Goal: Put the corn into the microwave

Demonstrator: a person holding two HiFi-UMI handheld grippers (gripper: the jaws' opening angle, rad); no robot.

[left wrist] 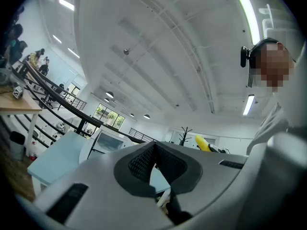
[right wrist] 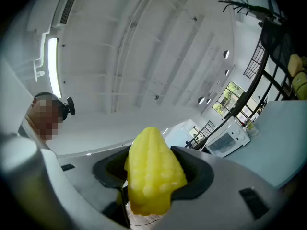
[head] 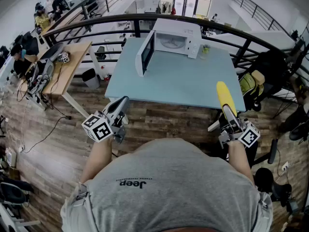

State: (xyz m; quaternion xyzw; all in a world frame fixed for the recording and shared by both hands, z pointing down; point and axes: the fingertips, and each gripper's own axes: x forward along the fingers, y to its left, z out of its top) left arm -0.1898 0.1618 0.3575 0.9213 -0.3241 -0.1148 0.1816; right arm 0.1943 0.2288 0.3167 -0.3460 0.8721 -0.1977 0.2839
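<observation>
The corn (head: 223, 96) is pinched in the right tool (head: 229, 116), tip angled up over the tabletop's (head: 169, 83) near right edge, seemingly ready for carrying in. The microwave (head: 175, 41) stands at the far edge, its door (head: 145, 53) open. The left tool (head: 121, 103) is pressed together and empty.

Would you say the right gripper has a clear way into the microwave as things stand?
Probably yes: the microwave has its door open to the left, the cavity faces the person, and only bare table lies between it and the right gripper with the corn. It looks a long reach, though.
</observation>
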